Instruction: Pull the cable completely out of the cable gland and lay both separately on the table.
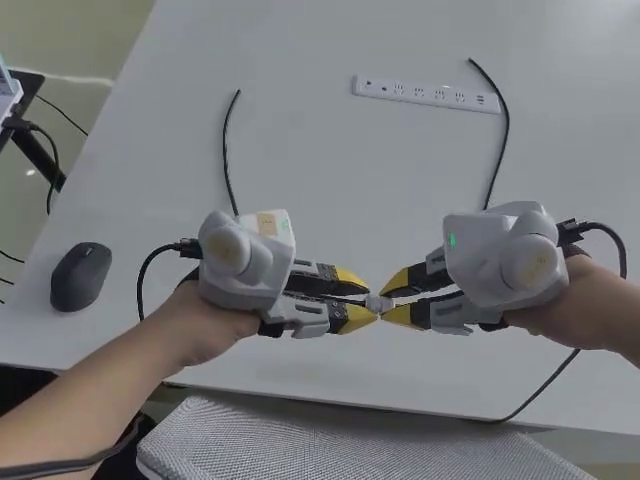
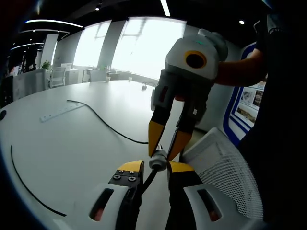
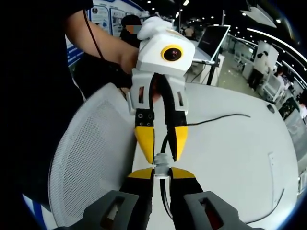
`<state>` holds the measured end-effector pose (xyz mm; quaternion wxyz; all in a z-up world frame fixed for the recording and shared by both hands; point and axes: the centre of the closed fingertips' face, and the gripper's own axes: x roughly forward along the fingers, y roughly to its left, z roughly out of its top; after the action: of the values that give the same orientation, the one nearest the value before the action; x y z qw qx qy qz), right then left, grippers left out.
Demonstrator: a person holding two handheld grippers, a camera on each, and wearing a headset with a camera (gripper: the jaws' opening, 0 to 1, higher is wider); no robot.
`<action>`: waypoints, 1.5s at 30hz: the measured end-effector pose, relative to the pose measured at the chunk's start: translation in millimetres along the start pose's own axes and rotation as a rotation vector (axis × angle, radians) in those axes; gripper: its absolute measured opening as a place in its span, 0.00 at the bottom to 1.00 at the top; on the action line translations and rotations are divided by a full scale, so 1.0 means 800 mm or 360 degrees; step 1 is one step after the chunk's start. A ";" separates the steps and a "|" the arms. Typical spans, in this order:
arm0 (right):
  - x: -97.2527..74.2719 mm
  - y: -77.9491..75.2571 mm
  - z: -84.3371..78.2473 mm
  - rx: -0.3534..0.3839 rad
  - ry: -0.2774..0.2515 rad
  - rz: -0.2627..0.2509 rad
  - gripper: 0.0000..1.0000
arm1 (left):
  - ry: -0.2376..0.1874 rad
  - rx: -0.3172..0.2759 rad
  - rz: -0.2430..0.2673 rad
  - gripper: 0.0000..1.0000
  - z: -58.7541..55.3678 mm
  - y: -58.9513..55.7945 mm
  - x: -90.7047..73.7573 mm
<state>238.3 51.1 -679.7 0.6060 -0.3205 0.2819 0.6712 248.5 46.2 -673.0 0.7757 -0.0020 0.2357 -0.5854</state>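
A small grey cable gland (image 1: 378, 303) hangs in the air over the table's near edge, between two grippers that meet tip to tip. My right gripper (image 1: 392, 300) comes in from the right, and its yellow tips (image 3: 161, 173) are shut on the cable gland (image 3: 161, 163). From the other side my left gripper (image 1: 365, 300) faces it. A thin black cable (image 2: 147, 181) leaves the cable gland (image 2: 158, 160) and runs back between the left gripper's jaws (image 2: 156, 167), which appear shut on it. More black cable (image 1: 229, 150) lies on the white table behind the left gripper.
A white power strip (image 1: 425, 93) lies at the far side, and its black cord (image 1: 503, 130) curves toward the right gripper. On the table's left edge sits a dark mouse (image 1: 80, 275). A white mesh chair (image 1: 330, 440) stands below the table (image 1: 330, 200).
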 end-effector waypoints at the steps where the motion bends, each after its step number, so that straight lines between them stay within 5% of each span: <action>1: 0.000 0.000 0.001 -0.0005 -0.0005 0.0001 0.06 | 0.0002 0.0005 -0.0005 0.20 0.000 -0.001 0.000; 17: 0.002 0.001 0.001 -0.0032 -0.0021 0.0024 0.07 | 0.0012 0.0113 -0.0029 0.16 -0.004 -0.006 0.001; 28: -0.006 -0.002 0.004 0.0019 -0.0086 0.0034 0.08 | -0.0011 0.0053 -0.0025 0.15 0.004 -0.006 -0.002; 33: -0.009 -0.003 0.004 0.0146 -0.0131 0.0047 0.08 | -0.0033 -0.0017 -0.0037 0.14 0.011 -0.007 -0.003; 37: -0.012 -0.006 0.002 0.0200 -0.0144 0.0029 0.11 | -0.0042 0.0019 -0.0036 0.14 0.015 -0.010 -0.002; 45: -0.036 -0.007 0.009 0.0640 -0.0394 0.0161 0.16 | -0.0051 0.0039 -0.0015 0.15 0.021 -0.010 -0.004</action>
<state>245.1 38.8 -652.8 0.6532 -0.0942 0.3492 0.6653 246.4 42.4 -654.7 0.7766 -0.0028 0.2161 -0.5917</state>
